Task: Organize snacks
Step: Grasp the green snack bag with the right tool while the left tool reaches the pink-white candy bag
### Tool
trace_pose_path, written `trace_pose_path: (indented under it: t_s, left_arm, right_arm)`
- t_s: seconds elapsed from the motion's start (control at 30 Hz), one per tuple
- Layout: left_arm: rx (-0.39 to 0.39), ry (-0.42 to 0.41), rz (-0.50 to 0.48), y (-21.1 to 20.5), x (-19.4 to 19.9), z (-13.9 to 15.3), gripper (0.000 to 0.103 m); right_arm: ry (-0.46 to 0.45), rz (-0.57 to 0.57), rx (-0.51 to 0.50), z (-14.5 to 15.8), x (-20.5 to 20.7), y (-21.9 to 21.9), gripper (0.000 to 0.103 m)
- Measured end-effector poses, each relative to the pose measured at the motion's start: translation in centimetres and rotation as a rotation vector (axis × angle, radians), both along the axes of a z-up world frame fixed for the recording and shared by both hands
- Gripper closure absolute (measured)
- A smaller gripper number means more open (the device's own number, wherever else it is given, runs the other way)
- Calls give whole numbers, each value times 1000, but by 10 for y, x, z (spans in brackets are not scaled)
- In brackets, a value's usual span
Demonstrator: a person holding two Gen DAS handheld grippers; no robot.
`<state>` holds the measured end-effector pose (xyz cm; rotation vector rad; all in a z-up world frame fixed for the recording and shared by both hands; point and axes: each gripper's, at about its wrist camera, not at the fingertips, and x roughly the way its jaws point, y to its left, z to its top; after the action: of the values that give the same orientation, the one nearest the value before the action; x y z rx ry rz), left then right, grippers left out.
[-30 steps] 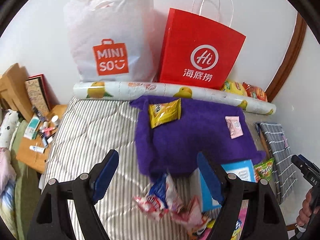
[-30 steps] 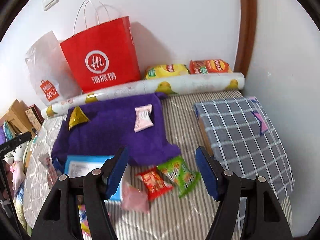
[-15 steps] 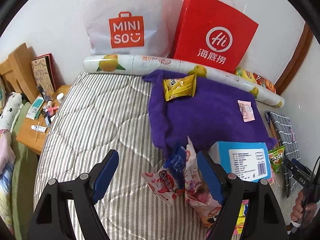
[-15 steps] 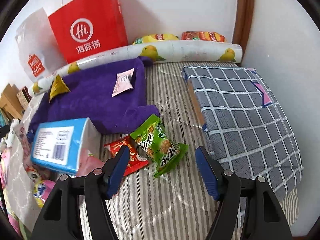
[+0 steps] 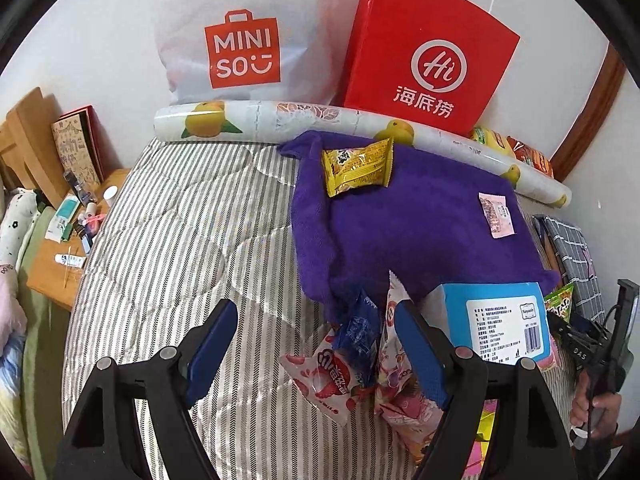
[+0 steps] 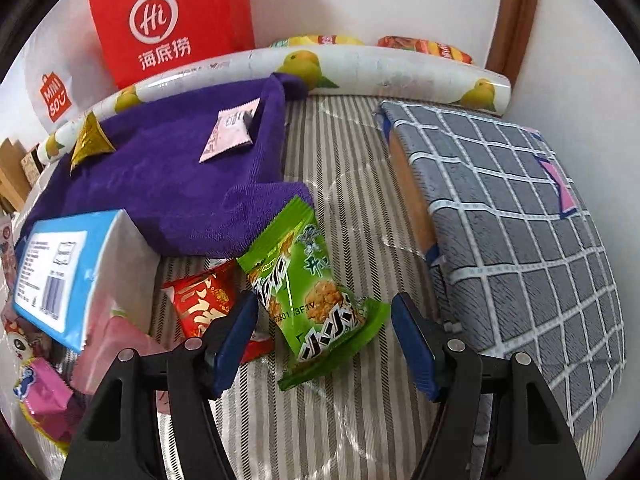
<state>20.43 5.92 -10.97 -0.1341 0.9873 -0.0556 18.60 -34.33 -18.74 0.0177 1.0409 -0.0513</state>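
My right gripper (image 6: pixel 323 322) is open and low over a green snack packet (image 6: pixel 310 288) on the striped bed; the packet lies between its fingers. A red packet (image 6: pixel 202 304) lies just left of it. My left gripper (image 5: pixel 316 328) is open above a red-white packet (image 5: pixel 328 376), a blue packet (image 5: pixel 360 330) and a pink packet (image 5: pixel 394 392). A purple towel (image 5: pixel 404 216) holds a yellow packet (image 5: pixel 356 166) and a small pink sachet (image 5: pixel 496 214). A blue-white box (image 5: pixel 500 324) stands at the towel's near edge.
A Miniso bag (image 5: pixel 244 36), a red paper bag (image 5: pixel 428 56) and a lemon-print roll (image 5: pixel 280 118) line the wall. Two chip bags (image 6: pixel 424 46) lie behind the roll. A grey checked pillow (image 6: pixel 520 216) sits right. A cluttered bedside table (image 5: pixel 80 224) stands left.
Both grippers have come down and forward towards the snacks. The green packet now lies between the right gripper's fingers. Both stay open.
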Motion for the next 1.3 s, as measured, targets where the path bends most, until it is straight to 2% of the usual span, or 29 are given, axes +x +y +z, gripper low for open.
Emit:
trace_pose_path:
  t_s: [0.2,0.3,0.43,0.53,0.77,0.87,1.13,1.2,1.27,1.3]
  left_arm:
    - [-12,6,6,5,1,-3,24]
    - [-16,8,11,8,0,-5,24]
    - [-27,11,22,15,-4,-6,24]
    - [-35,9,25,21,-10,-6,24]
    - [-43,21,34,34,-24,-12,24]
    - [-23,47,40,36,-26,-21,24]
    - [-68,98,13,28,-20,-51,25]
    - [-94,105,4,26,-18,-57,28]
    - [-110,110,-5,24,-17,-60,39]
    - [-113,111,-9,23,-16,-62,41]
  right_arm:
    - [11,16,8,-7,11,0,35]
    - [17,29,21,-9,12,1,51]
    - [12,26,23,-5,7,2,51]
    - [7,10,27,2,-1,1,59]
    - [-21,-40,50,23,-25,3,60]
    - [-33,-57,50,30,-38,7,60]
    - [-36,-73,43,39,-63,16,61]
    - [-32,-76,42,40,-66,18,61]
    - [-30,-78,37,40,-68,19,61]
    - [-30,-79,32,41,-69,21,61]
